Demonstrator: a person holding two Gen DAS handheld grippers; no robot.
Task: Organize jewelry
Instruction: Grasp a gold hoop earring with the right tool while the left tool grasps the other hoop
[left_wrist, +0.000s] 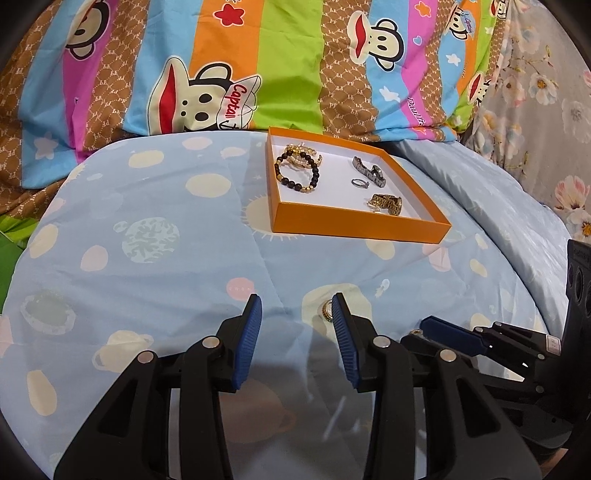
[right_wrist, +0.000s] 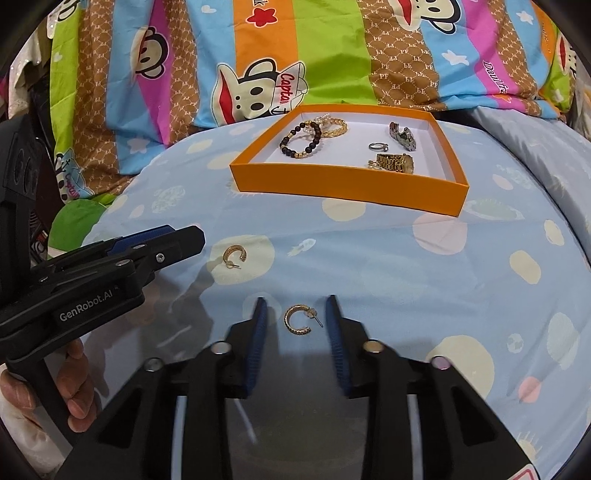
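Now: right gripper (right_wrist: 295, 321) wide apart, straddling a gold hoop earring (right_wrist: 298, 320) lying flat on the blue sheet (right_wrist: 406, 266), post pointing toward the right pad. Not yet pinched. Left gripper (left_wrist: 295, 317) also spread, gripping nothing; second earring (left_wrist: 327, 311) just beside its right pad, half hidden behind it.

Orange tray (right_wrist: 347, 184) further back on the bed, holding beaded bracelet (right_wrist: 301, 140), gold chain bracelet (right_wrist: 334, 127), ring (right_wrist: 377, 146), gold watch (right_wrist: 395, 163), dark watch (right_wrist: 402, 136).

Risks, judged from layout:
- Soft bedding: pressing down likely dimples the sheet, tips the hoop, lets it slide out from between the pads.
- Thin, flat hoop: closing too high probably misses; closing low may pinch fabric along with it and drag the sheet.
- Post near right pad: could catch, rotate the earring, yield a skewed hold and a drop on the way to the tray.
- Left earring off-centre: closing as placed likely nudges it aside rather than capturing it.
- Grippers close together: possible collision if both move at once.
- Tray on uneven bedding: a bump could shift it.
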